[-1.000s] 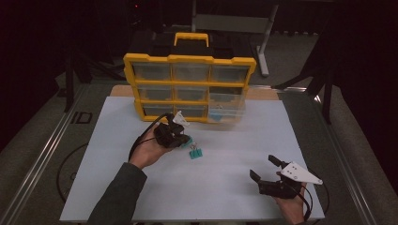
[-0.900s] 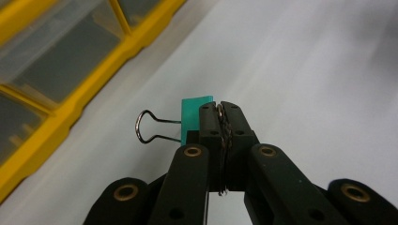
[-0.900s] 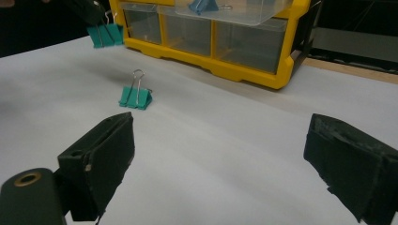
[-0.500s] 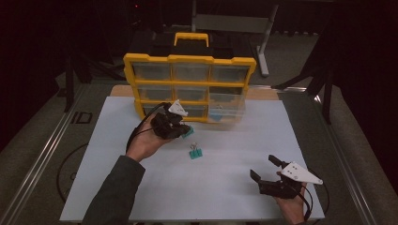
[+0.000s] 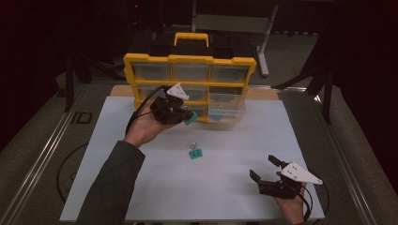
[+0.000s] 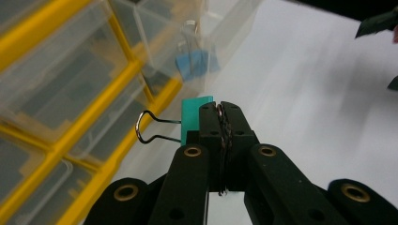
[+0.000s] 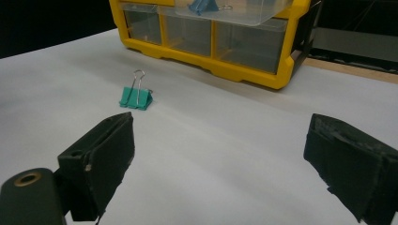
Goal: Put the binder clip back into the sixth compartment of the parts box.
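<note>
My left gripper (image 5: 184, 114) is raised in front of the yellow drawer organizer (image 5: 190, 60), shut on a teal binder clip (image 5: 190, 120). The left gripper view has the jaws of that gripper (image 6: 220, 111) pressed together on the clip's teal body (image 6: 193, 112), its wire handle sticking out to the left. A second teal binder clip (image 5: 195, 153) lies on the white sheet, also in the right gripper view (image 7: 136, 98). My right gripper (image 5: 263, 168) rests near the front right of the sheet, jaws wide apart (image 7: 220, 140) with nothing between them.
A clear drawer (image 5: 227, 112) is pulled out of the organizer's bottom row and holds a blue binder clip (image 6: 192, 63). The white sheet (image 5: 141, 187) covers the table, with metal rails along both sides. Dark stands are behind the organizer.
My left hand has lifted off the sheet with one teal clip and moved up toward the organizer. The other teal clip stays on the sheet. The right gripper has not moved.
</note>
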### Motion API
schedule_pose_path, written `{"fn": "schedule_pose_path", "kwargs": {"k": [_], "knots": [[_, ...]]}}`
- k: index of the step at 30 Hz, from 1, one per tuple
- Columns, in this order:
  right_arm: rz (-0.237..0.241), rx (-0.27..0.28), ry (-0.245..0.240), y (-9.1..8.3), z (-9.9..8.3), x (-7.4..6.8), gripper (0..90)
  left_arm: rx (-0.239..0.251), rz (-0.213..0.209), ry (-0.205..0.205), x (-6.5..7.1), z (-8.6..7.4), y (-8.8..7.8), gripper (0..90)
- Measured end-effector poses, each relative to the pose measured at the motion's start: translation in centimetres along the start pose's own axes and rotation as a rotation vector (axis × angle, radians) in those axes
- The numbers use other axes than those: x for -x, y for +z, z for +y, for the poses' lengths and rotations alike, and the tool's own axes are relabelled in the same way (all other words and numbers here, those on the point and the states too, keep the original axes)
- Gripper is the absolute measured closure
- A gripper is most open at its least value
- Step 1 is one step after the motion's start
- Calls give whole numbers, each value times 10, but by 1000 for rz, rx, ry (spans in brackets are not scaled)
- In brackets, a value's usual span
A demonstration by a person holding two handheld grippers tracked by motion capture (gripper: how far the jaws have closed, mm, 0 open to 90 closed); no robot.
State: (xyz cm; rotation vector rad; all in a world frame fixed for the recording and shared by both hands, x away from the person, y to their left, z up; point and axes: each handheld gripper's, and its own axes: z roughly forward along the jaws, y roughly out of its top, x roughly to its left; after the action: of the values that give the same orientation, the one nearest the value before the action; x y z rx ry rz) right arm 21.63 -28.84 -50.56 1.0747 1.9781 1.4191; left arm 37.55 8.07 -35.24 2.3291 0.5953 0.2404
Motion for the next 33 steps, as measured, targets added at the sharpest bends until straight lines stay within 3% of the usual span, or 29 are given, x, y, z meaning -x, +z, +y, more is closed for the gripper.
{"fn": "schedule_pose_path", "kwargs": {"k": [11,13,14,17,33], "knots": [[1,0,0,1,0,-1,86,46,9,31,-8,33,-13,896],[1,0,1,1,0,-1,86,46,9,31,-8,33,-13,896],[0,3,3,0,0,-1,87,57,9,38,-8,43,-12,896],[-1,2,0,0,0,0,87,71,-1,46,-8,50,-12,896],[5,3,4,1,1,-2,86,79,0,68,-6,80,4,896]]}}
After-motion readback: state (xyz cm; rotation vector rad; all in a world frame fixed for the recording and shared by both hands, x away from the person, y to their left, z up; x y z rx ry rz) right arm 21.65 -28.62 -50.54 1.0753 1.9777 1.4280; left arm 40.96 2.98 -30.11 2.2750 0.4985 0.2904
